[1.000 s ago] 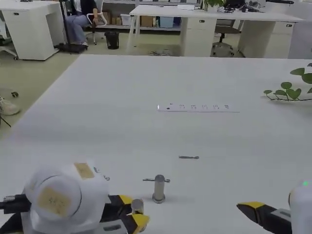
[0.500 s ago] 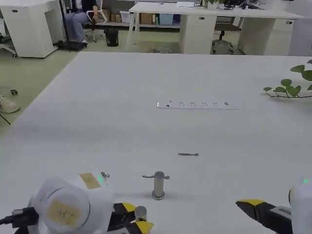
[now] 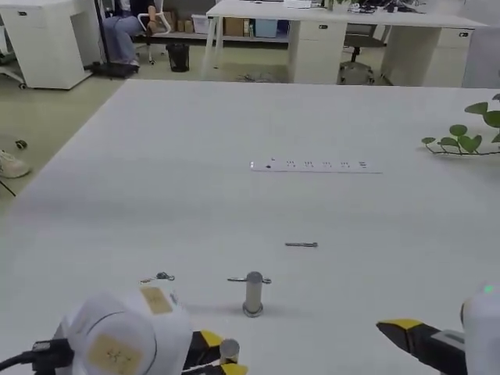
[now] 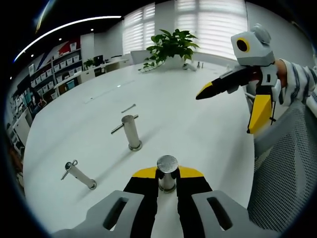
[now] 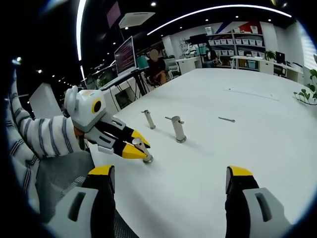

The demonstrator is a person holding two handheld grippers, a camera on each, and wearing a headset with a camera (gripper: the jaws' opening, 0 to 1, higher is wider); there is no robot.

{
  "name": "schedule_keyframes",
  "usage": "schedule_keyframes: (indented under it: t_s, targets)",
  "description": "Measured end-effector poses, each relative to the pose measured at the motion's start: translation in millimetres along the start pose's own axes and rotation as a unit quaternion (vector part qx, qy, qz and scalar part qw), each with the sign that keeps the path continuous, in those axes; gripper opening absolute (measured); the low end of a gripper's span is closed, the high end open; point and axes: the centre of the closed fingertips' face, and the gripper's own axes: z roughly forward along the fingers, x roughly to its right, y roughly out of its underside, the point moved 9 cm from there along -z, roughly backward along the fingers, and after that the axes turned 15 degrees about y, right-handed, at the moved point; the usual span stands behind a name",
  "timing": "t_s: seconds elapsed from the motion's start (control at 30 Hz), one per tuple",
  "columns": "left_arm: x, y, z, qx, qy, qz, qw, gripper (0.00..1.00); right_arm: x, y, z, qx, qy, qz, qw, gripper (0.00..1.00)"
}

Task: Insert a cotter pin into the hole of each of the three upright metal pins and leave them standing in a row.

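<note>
Three metal pins stand on the white table (image 3: 156, 195). The middle pin (image 3: 252, 293) (image 4: 131, 131) (image 5: 178, 129) is upright with a cotter pin through its top. A second pin (image 3: 160, 276) (image 4: 79, 173) (image 5: 148, 119), to its left, also carries a cotter pin. My left gripper (image 3: 223, 355) (image 4: 168, 174) is shut on the third pin (image 3: 229, 348) (image 4: 167, 171) (image 5: 142, 148), which stands near the front edge with no cotter pin visible in it. One loose cotter pin (image 3: 301, 244) (image 5: 227, 119) lies beyond the middle pin. My right gripper (image 5: 169, 173) (image 3: 402, 328) hovers open and empty at the front right.
A white power strip (image 3: 316, 166) lies across the table's middle. A leafy plant (image 3: 467, 144) sits at the right edge. Desks, a chair and a seated person are beyond the far edge.
My left gripper has drawn back toward the near edge with the third pin in it, uncovering the left pin and its cotter pin. The right gripper has stayed put.
</note>
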Motion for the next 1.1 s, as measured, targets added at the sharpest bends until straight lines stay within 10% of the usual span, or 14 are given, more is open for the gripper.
schedule_keyframes:
  t_s: [0.5, 0.73, 1.1]
  targets:
    - [1.4, 4.4, -1.6, 0.014, 0.012, -0.001, 0.9998, 0.10, -3.1, 0.0, 1.3, -0.003, -0.005, -0.005, 1.0000, 0.91]
    - [8.4, 8.0, -6.9, 0.002, 0.034, -0.021, 0.9992, 0.30, -2.9, -3.0, 1.0, -0.003, -0.006, -0.011, 0.9999, 0.91]
    - [15.7, 2.6, -22.4, 0.066, 0.040, -0.082, 0.9936, 0.51, 1.6, -7.2, 1.6, -0.008, -0.009, -0.017, 0.9998, 0.91]
